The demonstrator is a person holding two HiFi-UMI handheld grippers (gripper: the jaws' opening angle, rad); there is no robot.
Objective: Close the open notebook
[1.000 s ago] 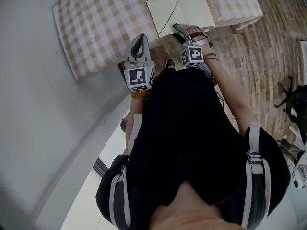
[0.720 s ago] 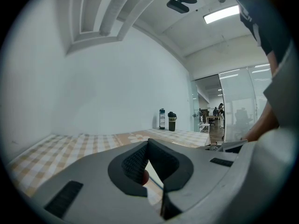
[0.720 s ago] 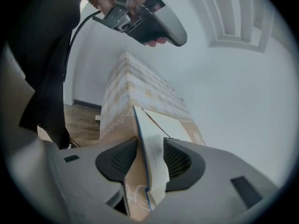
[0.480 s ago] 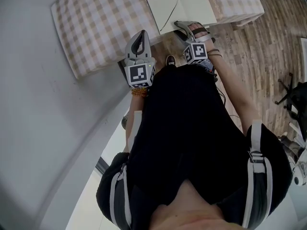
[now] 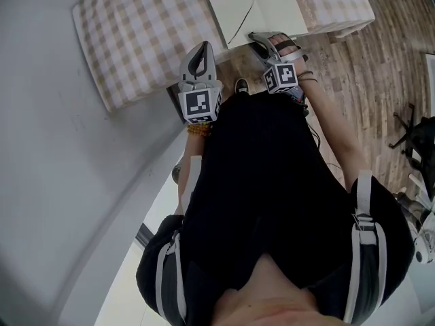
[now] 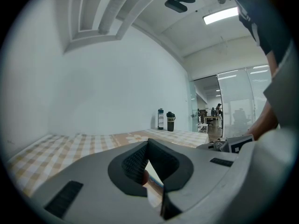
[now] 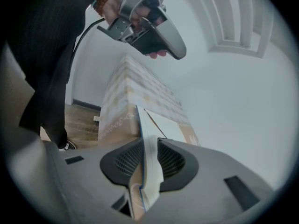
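The open notebook [image 5: 262,9] lies with cream pages up on the checked tablecloth [image 5: 136,32], at the table's near edge. My right gripper [image 5: 257,38] is at the notebook's near edge. In the right gripper view, the edge of the notebook [image 7: 150,125] stands between the two pads of the right gripper [image 7: 148,143]. The jaws have just been closing, and both pads now press on it. My left gripper [image 5: 198,49] hovers over the cloth to the left of the notebook, apart from it. In its own view the left gripper [image 6: 148,142] is shut on nothing.
Two dark bottles [image 6: 165,120] stand at the far end of the table. The table's near edge meets wooden floor [image 5: 367,80], where the person's shoe [image 5: 240,87] shows. A black office chair [image 5: 414,141] stands at the right. A grey wall runs along the left.
The right gripper's jaws have come together on the notebook's near edge, and it has shifted slightly. The left gripper has stayed where it was.
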